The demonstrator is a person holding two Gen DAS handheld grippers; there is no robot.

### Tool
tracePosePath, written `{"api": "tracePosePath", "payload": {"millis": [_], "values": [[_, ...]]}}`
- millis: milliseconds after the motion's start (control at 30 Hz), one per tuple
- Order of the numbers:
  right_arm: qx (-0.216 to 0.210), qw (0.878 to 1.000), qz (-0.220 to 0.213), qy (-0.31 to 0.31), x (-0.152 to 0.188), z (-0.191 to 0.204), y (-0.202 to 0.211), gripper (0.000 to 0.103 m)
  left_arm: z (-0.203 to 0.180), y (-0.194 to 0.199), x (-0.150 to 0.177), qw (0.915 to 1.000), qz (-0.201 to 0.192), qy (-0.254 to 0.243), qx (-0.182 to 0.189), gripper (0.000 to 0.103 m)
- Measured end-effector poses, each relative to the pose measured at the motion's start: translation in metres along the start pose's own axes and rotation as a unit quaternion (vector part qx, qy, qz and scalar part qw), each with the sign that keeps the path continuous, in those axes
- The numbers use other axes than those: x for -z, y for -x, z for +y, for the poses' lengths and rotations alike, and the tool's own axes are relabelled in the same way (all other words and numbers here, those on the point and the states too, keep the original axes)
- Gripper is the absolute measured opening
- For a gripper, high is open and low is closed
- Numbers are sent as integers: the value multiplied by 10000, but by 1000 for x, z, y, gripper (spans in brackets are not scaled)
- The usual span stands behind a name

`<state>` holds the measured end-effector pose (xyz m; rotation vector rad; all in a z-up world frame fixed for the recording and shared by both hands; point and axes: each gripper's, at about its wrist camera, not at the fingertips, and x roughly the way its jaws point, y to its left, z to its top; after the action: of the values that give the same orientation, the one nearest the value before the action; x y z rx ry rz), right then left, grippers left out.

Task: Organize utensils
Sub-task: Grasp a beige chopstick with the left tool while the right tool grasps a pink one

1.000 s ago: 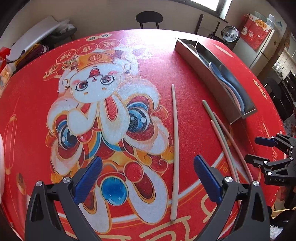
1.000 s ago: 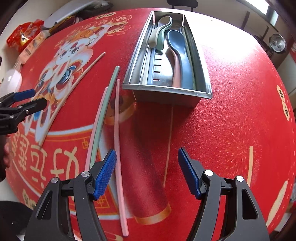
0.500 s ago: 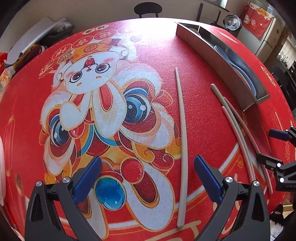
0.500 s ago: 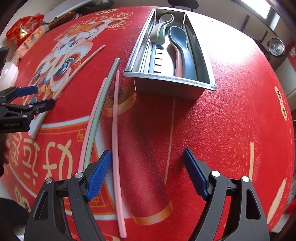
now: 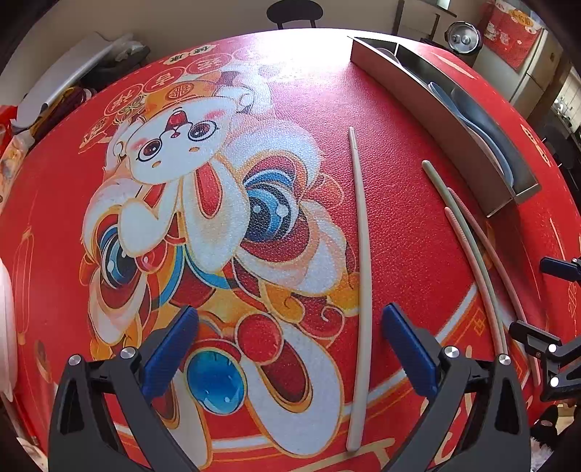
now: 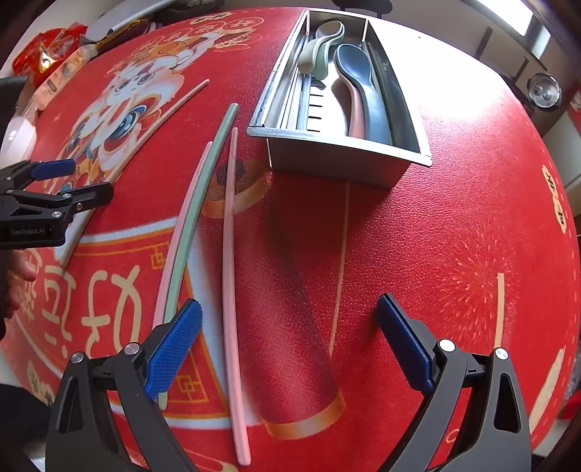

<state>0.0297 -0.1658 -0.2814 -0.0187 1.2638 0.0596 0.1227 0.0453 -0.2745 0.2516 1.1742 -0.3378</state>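
Observation:
A beige chopstick [image 5: 363, 261] lies on the red mat, its near part between my open left gripper's [image 5: 290, 348] blue pads. To its right lie a green chopstick [image 5: 468, 236] and two pink ones [image 5: 508, 272]. In the right wrist view the green chopstick [image 6: 203, 188] and a pink one [image 6: 181, 225] run under the left finger [image 6: 174, 348], and another pink chopstick [image 6: 228, 276] lies between the fingers of my open right gripper [image 6: 290, 341]. The steel utensil tray [image 6: 337, 156] holds several spoons [image 6: 359, 83].
The left gripper [image 6: 54, 192] shows at the left edge of the right wrist view. The right gripper [image 5: 552, 319] shows at the right edge of the left wrist view. A chair [image 5: 294, 12] and a pot [image 5: 463, 36] stand beyond the table. Snack packets [image 6: 51, 54] lie far left.
Both grippers have moved forward and lower toward the mat. The beige chopstick now reaches between the left gripper's pads. Nothing has been picked up.

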Motion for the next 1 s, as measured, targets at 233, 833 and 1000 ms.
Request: {"api": "tracePosePath", "payload": {"millis": [233,833,1000], "values": [[11,9999,149,22,-2,1,-1,93,0,-1,0,9999,141,-32,-5,98],[-177,9990,212,363,-12,22,10,32,-20,14,-4,9974,102,-474,526,15],[-273,9982,287,450,-11,29,8,15,-22,15,-3,9970,142,-432,626,8]]}}
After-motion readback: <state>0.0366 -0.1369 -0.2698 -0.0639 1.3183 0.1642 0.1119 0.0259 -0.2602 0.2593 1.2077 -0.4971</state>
